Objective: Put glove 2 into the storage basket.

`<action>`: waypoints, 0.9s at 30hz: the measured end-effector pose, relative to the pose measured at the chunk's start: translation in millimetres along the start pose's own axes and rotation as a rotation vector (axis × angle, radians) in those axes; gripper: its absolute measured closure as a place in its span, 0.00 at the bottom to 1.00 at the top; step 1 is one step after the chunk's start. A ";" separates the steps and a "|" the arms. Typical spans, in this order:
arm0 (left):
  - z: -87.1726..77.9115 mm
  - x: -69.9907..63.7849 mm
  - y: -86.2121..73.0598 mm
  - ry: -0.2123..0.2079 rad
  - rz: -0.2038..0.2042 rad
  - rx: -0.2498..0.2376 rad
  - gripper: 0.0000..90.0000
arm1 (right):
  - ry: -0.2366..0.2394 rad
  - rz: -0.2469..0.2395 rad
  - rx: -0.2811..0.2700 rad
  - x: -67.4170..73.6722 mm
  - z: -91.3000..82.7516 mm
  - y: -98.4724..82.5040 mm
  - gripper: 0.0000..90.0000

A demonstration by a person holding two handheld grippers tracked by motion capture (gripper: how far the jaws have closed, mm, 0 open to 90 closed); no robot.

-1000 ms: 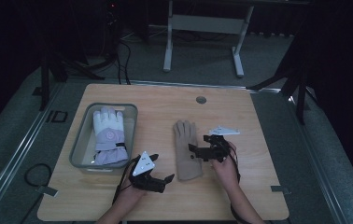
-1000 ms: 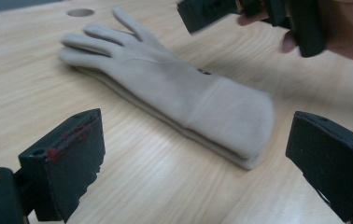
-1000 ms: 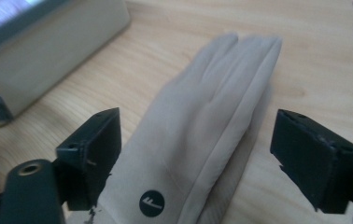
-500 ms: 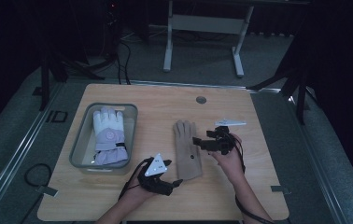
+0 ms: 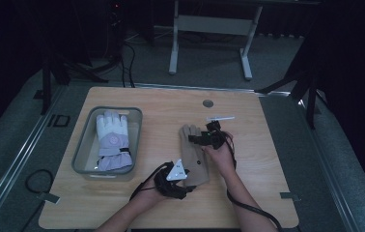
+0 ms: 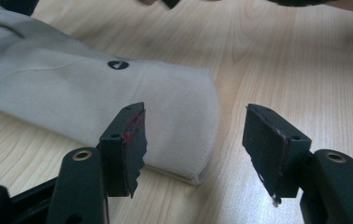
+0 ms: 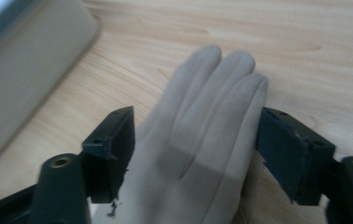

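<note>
High view: the beige glove [image 5: 193, 155] lies flat mid-surface, soft and light. Both tools have been closing, still unclamped: left tool [image 5: 186, 184] at the cuff, right tool [image 5: 193, 139] straddling the fingers.

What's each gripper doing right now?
Left gripper: open, jaws closing around the glove cuff.
Right gripper: open, jaws closing around the glove's fingers.
</note>
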State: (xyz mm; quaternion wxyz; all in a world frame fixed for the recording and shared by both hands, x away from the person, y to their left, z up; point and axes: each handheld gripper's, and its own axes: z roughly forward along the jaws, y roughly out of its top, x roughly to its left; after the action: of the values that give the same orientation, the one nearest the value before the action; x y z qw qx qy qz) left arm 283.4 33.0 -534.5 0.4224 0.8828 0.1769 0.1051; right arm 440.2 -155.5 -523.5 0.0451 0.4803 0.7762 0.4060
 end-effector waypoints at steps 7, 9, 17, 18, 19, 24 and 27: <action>12.8 -0.1 1.7 0.007 0.041 0.081 0.44 | -0.027 -0.009 0.065 -2.9 19.9 -4.1 0.36; 15.3 0.2 0.9 -0.003 0.048 0.094 0.44 | -0.033 -0.019 0.067 -2.8 20.5 -5.0 0.43; 22.1 -8.2 2.5 0.049 0.098 0.167 0.53 | -0.015 -0.040 0.089 -1.9 21.9 -5.0 0.60; 23.2 -8.9 3.4 0.051 0.105 0.180 0.53 | -0.012 -0.040 0.088 -2.1 21.9 -5.0 0.61; 23.6 -9.2 4.1 0.057 0.110 0.185 0.53 | -0.006 -0.034 0.088 -2.7 21.8 -5.0 0.63; 23.6 -7.7 6.7 0.100 0.121 0.203 0.73 | 0.008 -0.032 0.077 -4.0 20.7 -5.2 0.71; 21.3 -2.5 6.9 0.083 0.075 0.176 0.88 | 0.009 -0.032 0.062 -2.9 18.6 -4.4 0.79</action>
State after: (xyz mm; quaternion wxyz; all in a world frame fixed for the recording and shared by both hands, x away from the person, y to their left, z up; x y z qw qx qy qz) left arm 289.7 12.8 -542.5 0.3312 0.9173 0.1696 0.1414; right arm 447.2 -147.8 -539.8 0.0332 0.4673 0.7960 0.3832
